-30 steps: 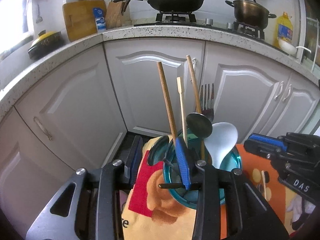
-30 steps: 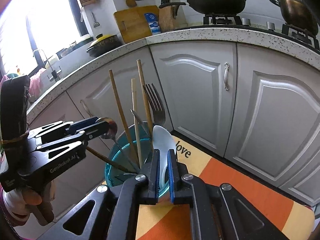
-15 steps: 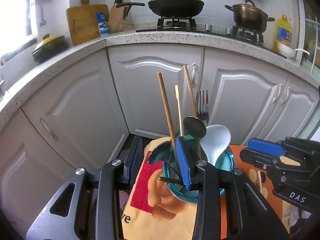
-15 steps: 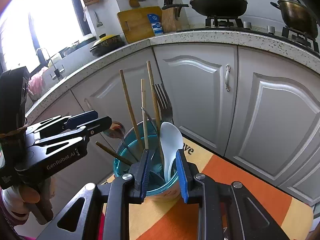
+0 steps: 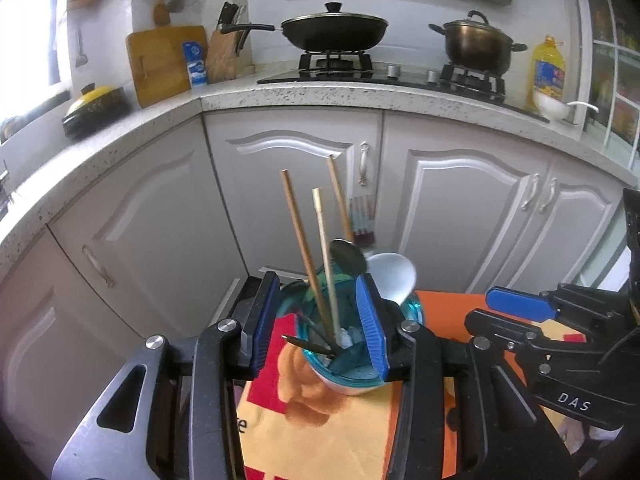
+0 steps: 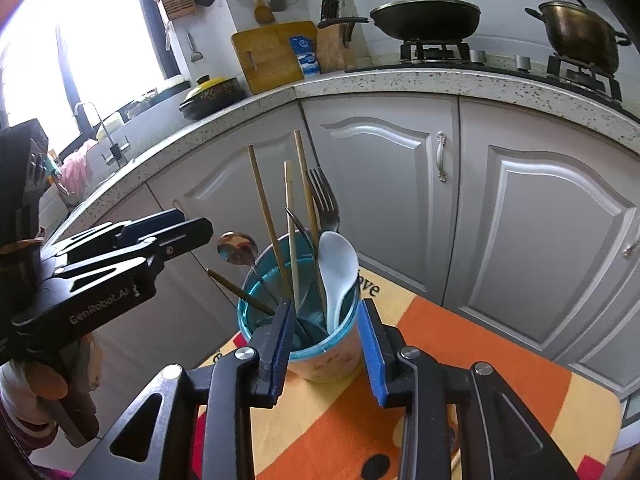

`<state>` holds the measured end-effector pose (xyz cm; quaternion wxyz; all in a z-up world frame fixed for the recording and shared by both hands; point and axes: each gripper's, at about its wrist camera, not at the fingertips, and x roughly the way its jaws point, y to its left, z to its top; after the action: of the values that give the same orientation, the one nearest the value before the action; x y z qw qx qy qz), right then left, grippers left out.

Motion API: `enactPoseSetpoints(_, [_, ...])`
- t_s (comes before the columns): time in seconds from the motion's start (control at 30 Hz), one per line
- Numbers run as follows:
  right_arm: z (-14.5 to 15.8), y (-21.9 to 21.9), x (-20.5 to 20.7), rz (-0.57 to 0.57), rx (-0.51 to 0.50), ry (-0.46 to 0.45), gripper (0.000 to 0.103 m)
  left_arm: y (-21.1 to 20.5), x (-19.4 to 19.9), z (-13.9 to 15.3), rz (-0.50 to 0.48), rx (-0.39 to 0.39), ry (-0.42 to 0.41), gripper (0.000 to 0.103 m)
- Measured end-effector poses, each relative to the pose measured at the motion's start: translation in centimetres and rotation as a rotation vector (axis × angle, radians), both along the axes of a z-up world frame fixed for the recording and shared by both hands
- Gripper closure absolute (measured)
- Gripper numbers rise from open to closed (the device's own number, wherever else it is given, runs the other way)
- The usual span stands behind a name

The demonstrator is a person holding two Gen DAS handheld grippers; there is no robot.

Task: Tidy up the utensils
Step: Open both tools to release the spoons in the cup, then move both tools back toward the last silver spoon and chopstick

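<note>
Cup (image 6: 298,316), teal, on orange mat (image 6: 460,364): three wooden sticks, one fork (image 6: 326,204), two spoons. Both tongs, left (image 5: 320,320) and right (image 6: 326,350), just opened, released, empty. Cup bottom hidden.

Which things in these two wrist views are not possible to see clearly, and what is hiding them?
- Left wrist view: the fork is blurred behind the chopsticks; its prongs cannot be counted.
- Left wrist view: the lower part of the cup is hidden by the left gripper fingers.
- Right wrist view: the utensil ends inside the cup are hidden by its blue wall and the right gripper.
- Both views: the mat is cut off by the frame edge, its print unreadable.
</note>
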<state>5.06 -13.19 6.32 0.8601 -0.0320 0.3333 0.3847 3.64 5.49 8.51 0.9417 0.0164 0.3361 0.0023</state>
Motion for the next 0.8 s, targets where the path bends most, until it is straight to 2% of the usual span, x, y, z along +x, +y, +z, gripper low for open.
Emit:
enactPoseSetpoints(0.17, [0.2, -1.3, -0.7, -0.017, 0.01, 0.003, 0.071, -1.1, -0.8, 0.6, -0.023, 0.002, -0.01, 0.064])
enactPoseSetpoints(0.3, [0.4, -2.0, -1.3, -0.024, 0.007, -0.001, 0.07, -2.0, -1.7, 1.0, -0.04, -0.003, -0.021, 0.057])
enactPoseSetpoints(0.8, [-0.5, -7.4, -2.9, -0.093, -0.019, 0.032, 0.065, -6.7, -3.1, 0.3, -0.151, -0.017, 0.017, 0.056])
